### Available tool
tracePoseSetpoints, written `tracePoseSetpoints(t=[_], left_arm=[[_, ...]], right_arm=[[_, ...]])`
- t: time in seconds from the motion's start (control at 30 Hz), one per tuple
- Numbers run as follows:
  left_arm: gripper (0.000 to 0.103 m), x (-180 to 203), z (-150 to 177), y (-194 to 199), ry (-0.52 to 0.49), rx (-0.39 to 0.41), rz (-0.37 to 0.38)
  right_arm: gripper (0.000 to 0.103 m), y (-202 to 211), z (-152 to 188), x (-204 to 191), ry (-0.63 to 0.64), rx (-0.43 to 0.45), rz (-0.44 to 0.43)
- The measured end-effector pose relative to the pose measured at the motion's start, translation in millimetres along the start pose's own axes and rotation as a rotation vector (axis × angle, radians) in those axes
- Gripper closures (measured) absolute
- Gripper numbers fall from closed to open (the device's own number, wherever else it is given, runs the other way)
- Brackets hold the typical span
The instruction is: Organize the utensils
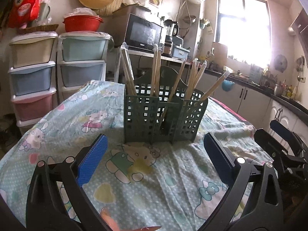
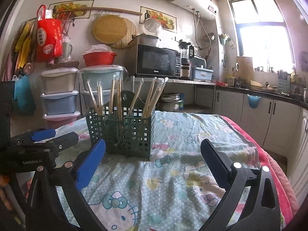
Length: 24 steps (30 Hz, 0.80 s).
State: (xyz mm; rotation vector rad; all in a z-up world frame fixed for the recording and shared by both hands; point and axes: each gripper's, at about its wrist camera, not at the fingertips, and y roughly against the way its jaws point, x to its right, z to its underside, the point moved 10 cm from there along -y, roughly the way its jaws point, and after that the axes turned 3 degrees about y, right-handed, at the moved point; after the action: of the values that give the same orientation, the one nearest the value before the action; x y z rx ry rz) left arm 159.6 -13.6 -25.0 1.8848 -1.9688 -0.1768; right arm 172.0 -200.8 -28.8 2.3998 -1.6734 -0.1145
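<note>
We hold both grippers low over the cartoon-print tablecloth (image 1: 92,113), facing the green utensil caddy (image 1: 163,115), which stands upright near the middle of the table. The left gripper (image 1: 154,159) has its jaws spread wide and carries nothing; the right gripper (image 2: 153,163) is likewise spread and empty. Wrapped chopsticks (image 1: 156,69) stand in all of the caddy's compartments, leaning outward at various angles. We see no loose utensil on the cloth, so we judge the sorting to be at or near its end; any further move would call for finding a stray item or straightening the leaning sticks, with the jaws narrowed before reaching in. We cannot count the sticks per compartment, because the lattice walls mask their lower ends. The near table edge is cut off beneath both grippers, and an orange object at the bottom of the left wrist view is too cropped to identify.
</note>
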Motion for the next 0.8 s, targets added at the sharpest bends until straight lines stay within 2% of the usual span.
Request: tracePoseSetpoints(t=[0.8], left_arm=[[0.011,-0.1,0.2,-0.1,0.004,0.003,0.002]], right_arm=[[0.007,-0.1,2.4,2.6,-0.012,-0.009,0.009]])
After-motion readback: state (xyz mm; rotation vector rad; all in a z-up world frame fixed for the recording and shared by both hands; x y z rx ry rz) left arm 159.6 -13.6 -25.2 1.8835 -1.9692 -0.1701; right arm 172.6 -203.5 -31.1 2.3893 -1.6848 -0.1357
